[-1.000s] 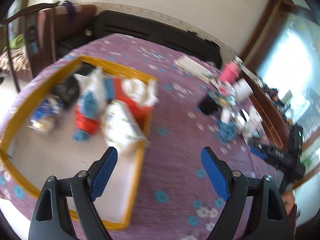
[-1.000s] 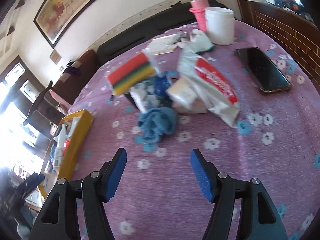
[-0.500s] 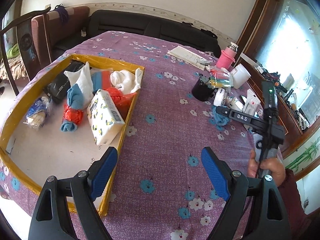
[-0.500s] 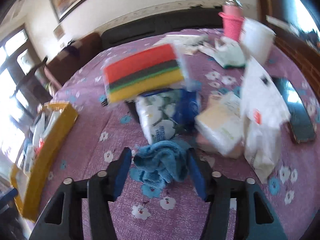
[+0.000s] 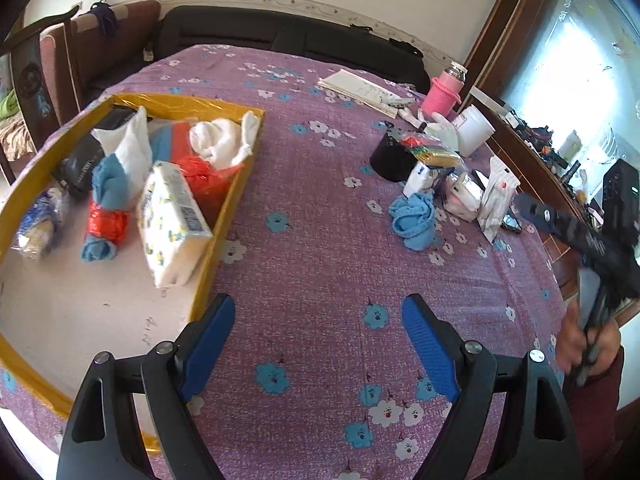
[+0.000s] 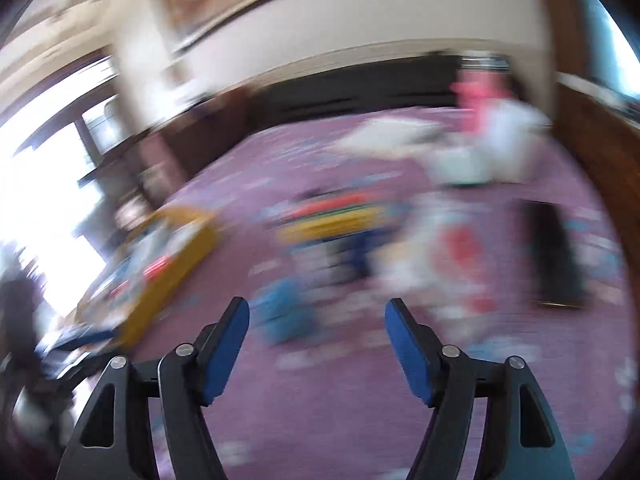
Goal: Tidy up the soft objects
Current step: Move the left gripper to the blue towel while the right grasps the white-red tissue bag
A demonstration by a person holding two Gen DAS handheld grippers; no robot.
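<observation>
Beside the yellow tray's [image 5: 224,216] right edge, bare tablecloth [image 5: 320,264] is being spanned by the empty, spread left gripper [image 5: 316,334]; the right gripper's [image 6: 316,344] empty jaws are being opened.

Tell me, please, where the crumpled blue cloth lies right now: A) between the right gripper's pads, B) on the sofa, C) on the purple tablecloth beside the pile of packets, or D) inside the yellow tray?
C: the blue cloth lies on the purple tablecloth, beside the packets and outside the yellow tray.
</observation>
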